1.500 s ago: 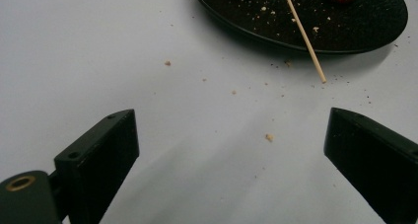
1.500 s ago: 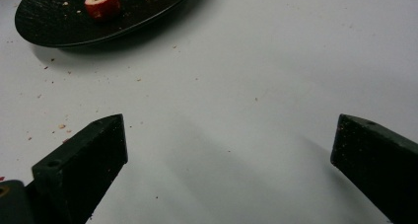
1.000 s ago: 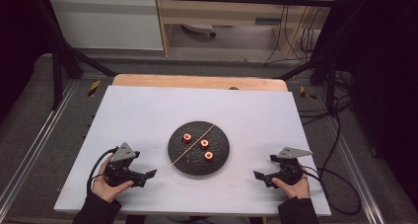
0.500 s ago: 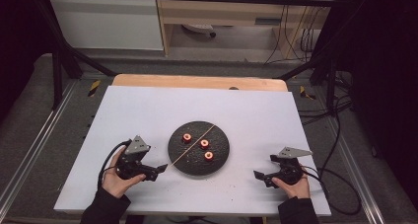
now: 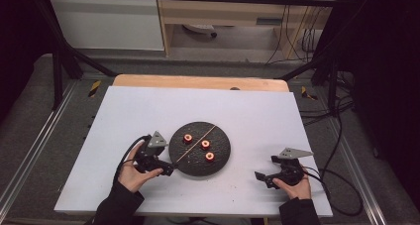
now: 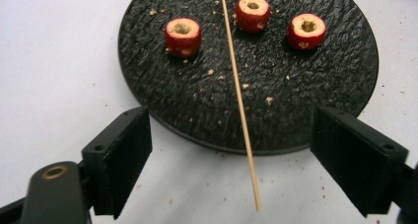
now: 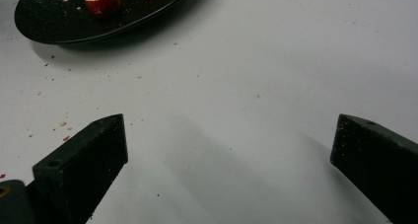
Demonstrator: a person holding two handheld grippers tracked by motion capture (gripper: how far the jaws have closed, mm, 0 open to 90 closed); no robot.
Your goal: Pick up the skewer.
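A black round plate (image 5: 223,143) lies mid-table with three red cored fruit pieces (image 5: 205,144) on it. A thin wooden skewer (image 5: 195,144) rests slantwise across the plate, and its near end sticks out over the rim. My left gripper (image 5: 171,165) is at the plate's near-left edge. In the left gripper view the skewer (image 6: 241,110) runs between the open jaws of the left gripper (image 6: 231,120) without touching either. Those jaws have just been closing a little. My right gripper (image 5: 265,168) rests open on the table at the right, with nothing between the jaws in the right gripper view (image 7: 229,123).
Crumbs dot the plate (image 6: 148,76) and the white tabletop (image 5: 148,111) around it. A wooden strip (image 5: 198,82) borders the far table edge. Cables trail from both grippers; the right one's loops off the right side.
My left gripper has moved right, from the table's left part up to the plate's edge, and now straddles the skewer's end. The right gripper has stayed put.
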